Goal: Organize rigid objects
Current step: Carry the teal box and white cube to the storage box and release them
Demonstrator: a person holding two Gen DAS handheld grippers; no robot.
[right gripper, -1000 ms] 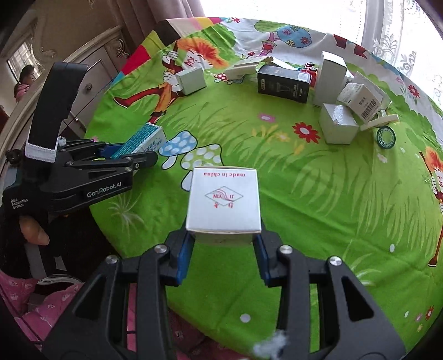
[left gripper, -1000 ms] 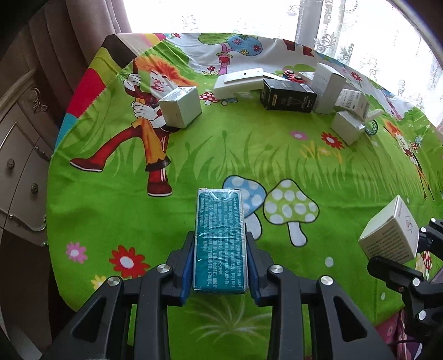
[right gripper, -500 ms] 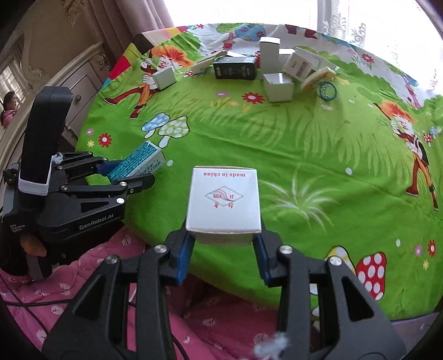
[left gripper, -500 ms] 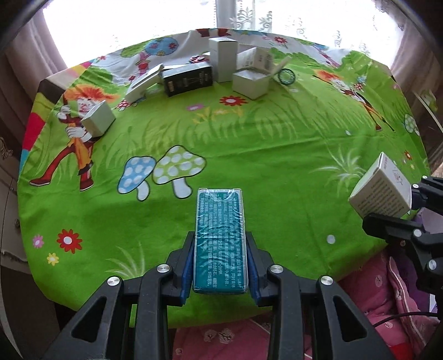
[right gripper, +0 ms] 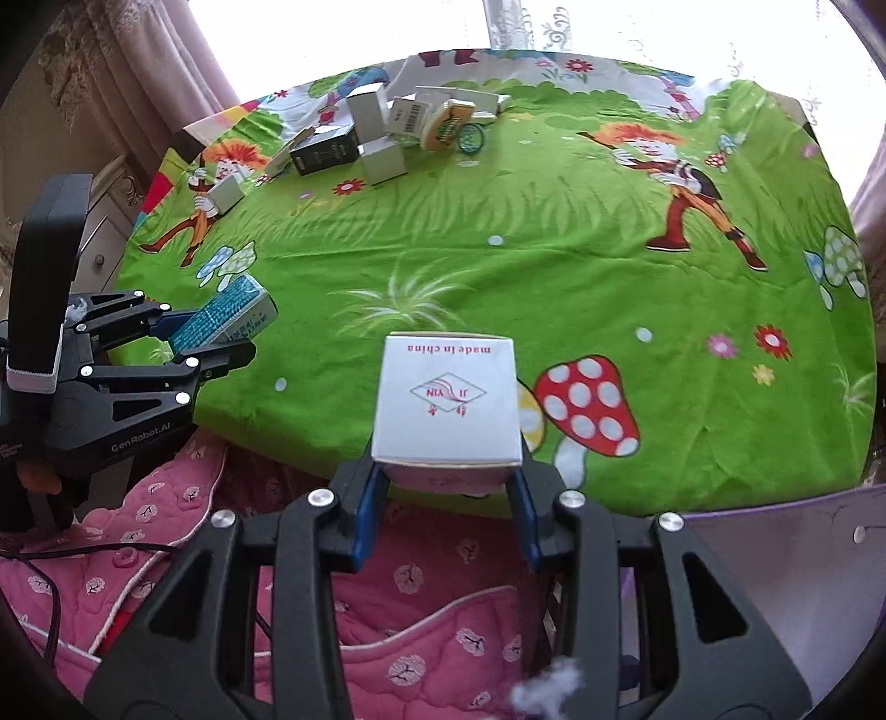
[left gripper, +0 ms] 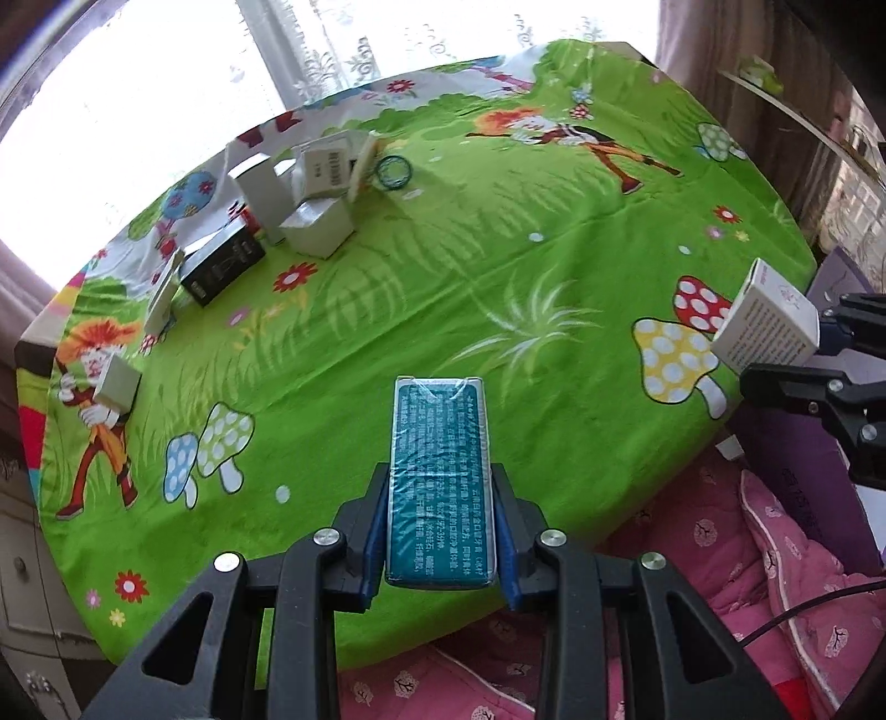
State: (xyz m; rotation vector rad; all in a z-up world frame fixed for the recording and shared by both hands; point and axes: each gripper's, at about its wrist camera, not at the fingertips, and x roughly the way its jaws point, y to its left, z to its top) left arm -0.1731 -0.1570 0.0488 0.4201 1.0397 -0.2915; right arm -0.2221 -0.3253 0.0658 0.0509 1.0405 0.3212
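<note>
bright lace-curtained window (right gripper: 554, 27), mauve drapes (right gripper: 138, 72), cream drawers (left gripper: 22, 559), pink quilt (right gripper: 432, 603)

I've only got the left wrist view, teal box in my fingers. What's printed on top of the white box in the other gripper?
Observer: The white box in the right gripper reads "made in china" above a red diamond logo.
Operator: What's beside the green ring up by the pile? I see only an edge.
Observer: An orange-and-green packet leans just left of the green ring.
Operator: And my own gripper's body, any marking?
Observer: The left gripper has "GenRobot.AI" on its side, with the teal box between its fingers.
</note>
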